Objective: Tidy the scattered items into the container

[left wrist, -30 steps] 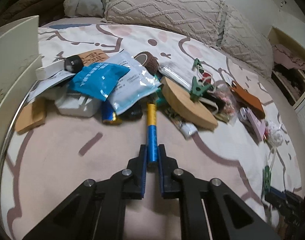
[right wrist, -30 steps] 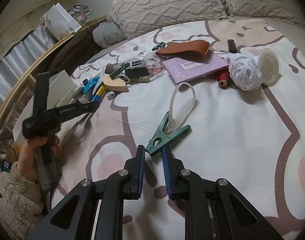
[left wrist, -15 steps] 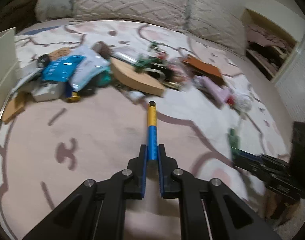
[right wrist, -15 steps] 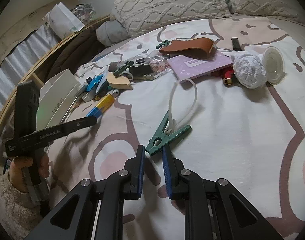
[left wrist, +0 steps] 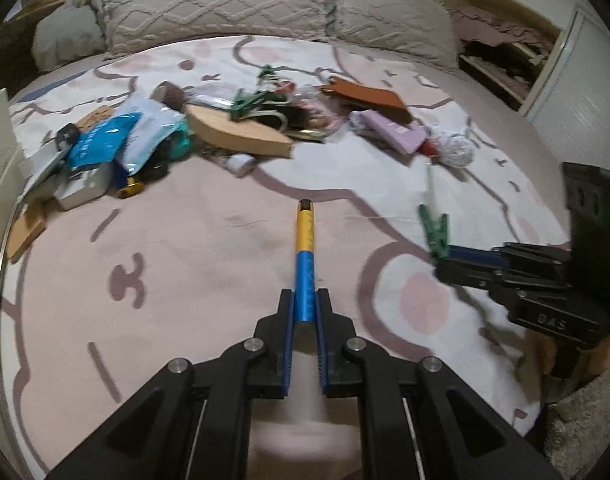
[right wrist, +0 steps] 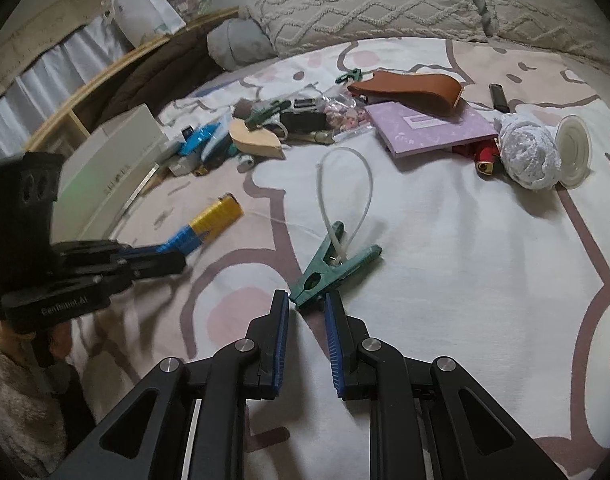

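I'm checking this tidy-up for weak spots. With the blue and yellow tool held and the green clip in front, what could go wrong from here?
The left hand-held gripper pinches the blue and yellow tool only at its tail end, so it could pivot or slip out on the way. The right hand-held gripper is shut just short of the green clip, whose white loop might drag or snag.

Blue-and-yellow pen, raised above the bed, yellow end outward. Green clip with white loop lying flat on the bedspread. Mixed clutter pile beside the white container.

Left gripper jaws clamped; right gripper jaws closed, empty.
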`<state>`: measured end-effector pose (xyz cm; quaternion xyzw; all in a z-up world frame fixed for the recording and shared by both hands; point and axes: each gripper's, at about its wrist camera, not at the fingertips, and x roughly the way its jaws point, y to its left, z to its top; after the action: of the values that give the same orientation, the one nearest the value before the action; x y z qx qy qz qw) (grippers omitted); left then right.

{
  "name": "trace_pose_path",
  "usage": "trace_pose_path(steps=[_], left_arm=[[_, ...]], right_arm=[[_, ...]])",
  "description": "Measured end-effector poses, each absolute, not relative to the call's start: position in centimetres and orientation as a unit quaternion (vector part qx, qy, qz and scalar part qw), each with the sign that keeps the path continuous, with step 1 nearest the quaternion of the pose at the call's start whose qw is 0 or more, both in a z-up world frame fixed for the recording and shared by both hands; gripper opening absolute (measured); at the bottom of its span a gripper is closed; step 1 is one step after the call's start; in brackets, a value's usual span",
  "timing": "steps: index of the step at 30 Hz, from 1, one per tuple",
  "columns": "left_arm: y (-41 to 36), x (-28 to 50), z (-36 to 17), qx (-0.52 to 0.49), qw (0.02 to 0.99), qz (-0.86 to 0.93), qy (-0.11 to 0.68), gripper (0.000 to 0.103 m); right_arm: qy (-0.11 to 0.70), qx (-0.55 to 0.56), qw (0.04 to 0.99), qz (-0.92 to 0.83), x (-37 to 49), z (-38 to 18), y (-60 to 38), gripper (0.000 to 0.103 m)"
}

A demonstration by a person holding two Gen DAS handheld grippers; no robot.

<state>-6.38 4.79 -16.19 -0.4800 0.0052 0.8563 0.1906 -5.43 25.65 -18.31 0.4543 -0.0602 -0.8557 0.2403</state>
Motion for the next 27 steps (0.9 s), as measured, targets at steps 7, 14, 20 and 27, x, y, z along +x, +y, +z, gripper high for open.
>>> trace_pose_path(steps=[7, 14, 20, 27], left_arm=[[5.0, -5.9, -16.2, -0.474, 0.176, 0.862, 0.030, 0.051], [5.7, -5.7, -16.6, -0.476, 0.166, 0.861, 0.065, 0.051], [5.6, -5.9, -17.0, -0.482, 0.157, 0.859, 0.072, 0.056], [4.6, -6.3, -17.4, -0.484, 0.128, 0.862, 0.084, 0.067]], right_arm=[[-0.010, 0.445, 0.218, -0.868, -4.9, -18.0, 24.5, 0.019], [0.021, 0.427, 0.194, -0.883, -4.4, -17.5, 23.9, 0.084], [0.042, 0.438, 0.158, -0.884, -5.4, -18.0, 23.2, 0.084], [0.054, 0.441, 0.130, -0.887, -5.8, -18.3, 23.0, 0.084]])
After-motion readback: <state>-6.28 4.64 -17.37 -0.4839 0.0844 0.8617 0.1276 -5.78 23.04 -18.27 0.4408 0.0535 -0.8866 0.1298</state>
